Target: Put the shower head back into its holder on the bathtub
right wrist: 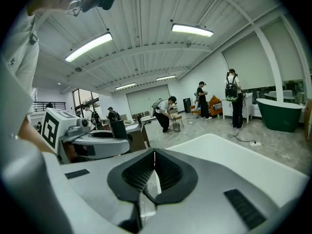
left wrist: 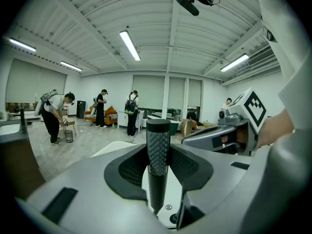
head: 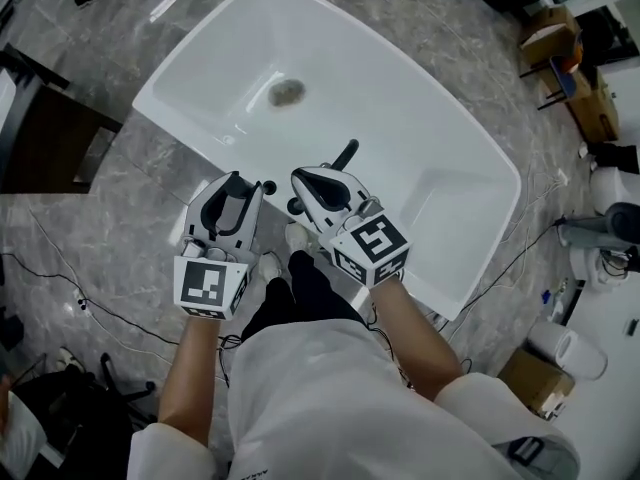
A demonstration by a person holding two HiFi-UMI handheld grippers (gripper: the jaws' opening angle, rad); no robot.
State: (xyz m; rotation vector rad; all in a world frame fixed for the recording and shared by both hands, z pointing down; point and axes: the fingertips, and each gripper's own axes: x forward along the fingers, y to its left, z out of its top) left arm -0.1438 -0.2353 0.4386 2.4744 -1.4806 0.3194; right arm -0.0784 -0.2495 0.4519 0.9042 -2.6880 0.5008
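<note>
Holding one shower head point(left wrist: 158, 152), the left gripper point(head: 238, 182) hangs by one bathtub point(head: 430, 158).

head: high, steeply down on bathtub point(head: 400, 138) | gripper views: low, close, near-level outward | shared: bathtub

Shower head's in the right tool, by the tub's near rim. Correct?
No: the shower head is in the left tool, by the tub's near rim. The left gripper view shows its dark textured handle clamped between the jaws; the right tool is shut, empty.
</note>
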